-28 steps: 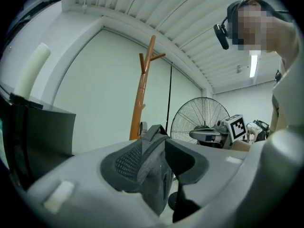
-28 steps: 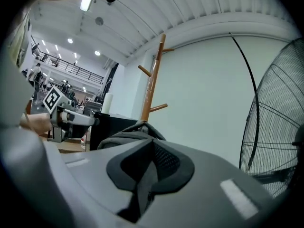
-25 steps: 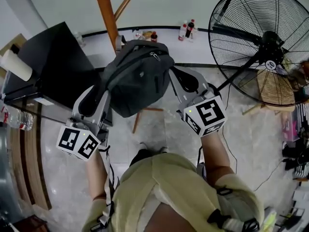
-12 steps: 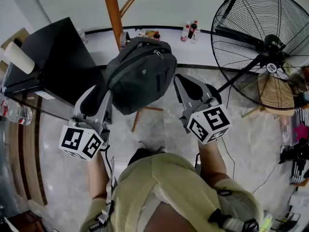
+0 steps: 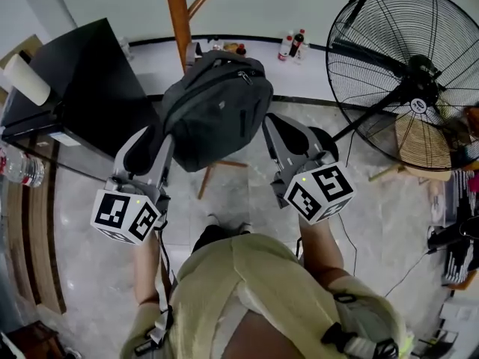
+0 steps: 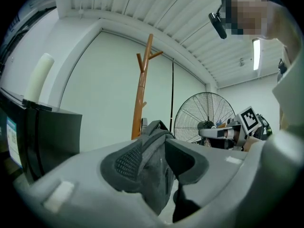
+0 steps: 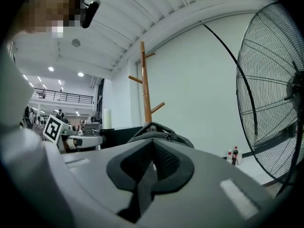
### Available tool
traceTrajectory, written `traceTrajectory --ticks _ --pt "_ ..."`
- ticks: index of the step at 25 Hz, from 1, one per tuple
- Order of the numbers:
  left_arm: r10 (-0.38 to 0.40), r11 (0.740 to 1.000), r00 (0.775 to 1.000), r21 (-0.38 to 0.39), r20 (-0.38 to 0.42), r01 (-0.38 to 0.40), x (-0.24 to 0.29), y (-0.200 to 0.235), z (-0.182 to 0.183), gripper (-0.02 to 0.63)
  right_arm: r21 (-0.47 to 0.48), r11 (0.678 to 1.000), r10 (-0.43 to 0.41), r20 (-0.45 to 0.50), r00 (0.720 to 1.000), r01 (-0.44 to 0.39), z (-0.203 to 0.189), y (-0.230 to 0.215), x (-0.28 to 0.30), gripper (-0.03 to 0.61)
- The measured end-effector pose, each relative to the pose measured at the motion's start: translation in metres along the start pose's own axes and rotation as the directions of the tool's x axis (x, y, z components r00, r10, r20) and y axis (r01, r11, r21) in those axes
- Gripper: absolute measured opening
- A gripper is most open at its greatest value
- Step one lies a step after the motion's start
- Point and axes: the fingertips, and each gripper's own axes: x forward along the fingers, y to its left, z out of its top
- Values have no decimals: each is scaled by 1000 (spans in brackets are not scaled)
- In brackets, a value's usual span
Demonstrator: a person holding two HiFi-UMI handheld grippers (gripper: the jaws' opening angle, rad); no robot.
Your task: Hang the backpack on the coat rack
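A dark grey backpack (image 5: 217, 111) hangs in the air between my two grippers, its top handle close to the wooden coat rack pole (image 5: 178, 13). My left gripper (image 5: 166, 142) is shut on the backpack's left side; grey fabric (image 6: 154, 175) is pinched between its pads in the left gripper view. My right gripper (image 5: 266, 123) is shut, pad against pad, with its tip at the backpack's right edge. In the right gripper view the backpack (image 7: 161, 133) lies just beyond the jaws, under a low peg (image 7: 157, 108) of the rack.
A big black floor fan (image 5: 408, 73) stands at the right, its cable across the tiles. At the left is a black cabinet (image 5: 82, 96) with a white roll (image 5: 26, 81) on it. Several bottles (image 5: 292, 45) stand by the wall. The rack's wooden feet (image 5: 213, 167) spread under the backpack.
My right gripper has rolled a little about its own line, so its marker cube shows turned. The backpack and the left gripper have stayed by the rack pole.
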Motion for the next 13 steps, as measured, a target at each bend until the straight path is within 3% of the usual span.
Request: traceTrajectory --ticks 13 --pt "21 1000 1000 22 -10 -21 -3 3 -12 141 -54 998 -12 -58 998 9 -16 -2 2 3"
